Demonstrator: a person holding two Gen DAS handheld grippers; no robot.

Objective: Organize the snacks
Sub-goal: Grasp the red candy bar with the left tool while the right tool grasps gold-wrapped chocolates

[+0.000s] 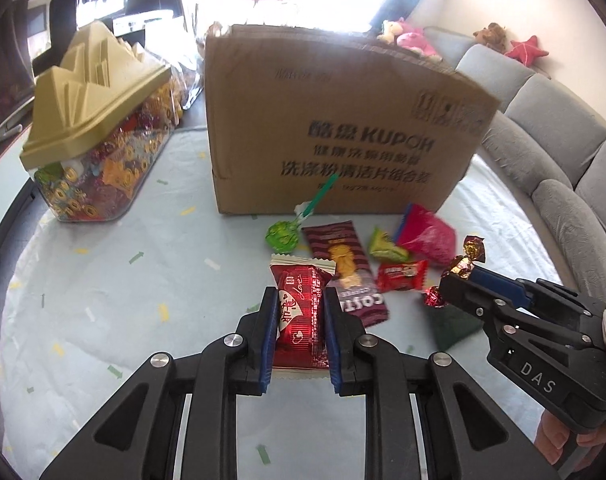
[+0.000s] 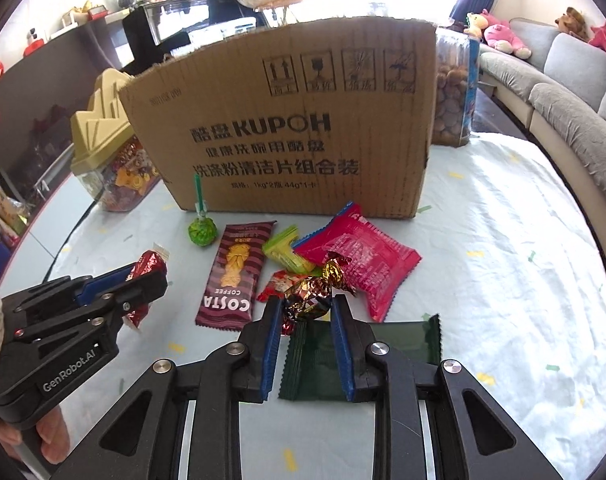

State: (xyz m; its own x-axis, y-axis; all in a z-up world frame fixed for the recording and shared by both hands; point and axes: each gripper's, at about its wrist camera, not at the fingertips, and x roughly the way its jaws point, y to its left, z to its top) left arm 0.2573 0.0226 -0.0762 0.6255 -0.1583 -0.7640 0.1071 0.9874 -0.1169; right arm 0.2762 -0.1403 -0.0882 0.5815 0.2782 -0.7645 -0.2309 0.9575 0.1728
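My left gripper (image 1: 299,304) is shut on a red foil snack packet (image 1: 301,316), held above the table; it also shows in the right wrist view (image 2: 147,276). My right gripper (image 2: 307,308) is shut on a gold-brown twist-wrapped candy (image 2: 309,294), also seen in the left wrist view (image 1: 463,266). On the table lie a maroon Costa biscuit pack (image 2: 233,274), a green lollipop (image 2: 201,231), a pink packet (image 2: 359,262), a yellow-green packet (image 2: 285,254), a small red candy (image 1: 402,276) and a dark green packet (image 2: 367,356). A brown cardboard box (image 2: 295,128) stands behind them.
A clear candy jar with a gold lid (image 1: 99,128) stands at the left of the box. A jar of nuts (image 2: 453,88) stands behind the box's right corner. A grey sofa (image 2: 563,80) runs along the right. The table has a pale cloth (image 2: 503,260).
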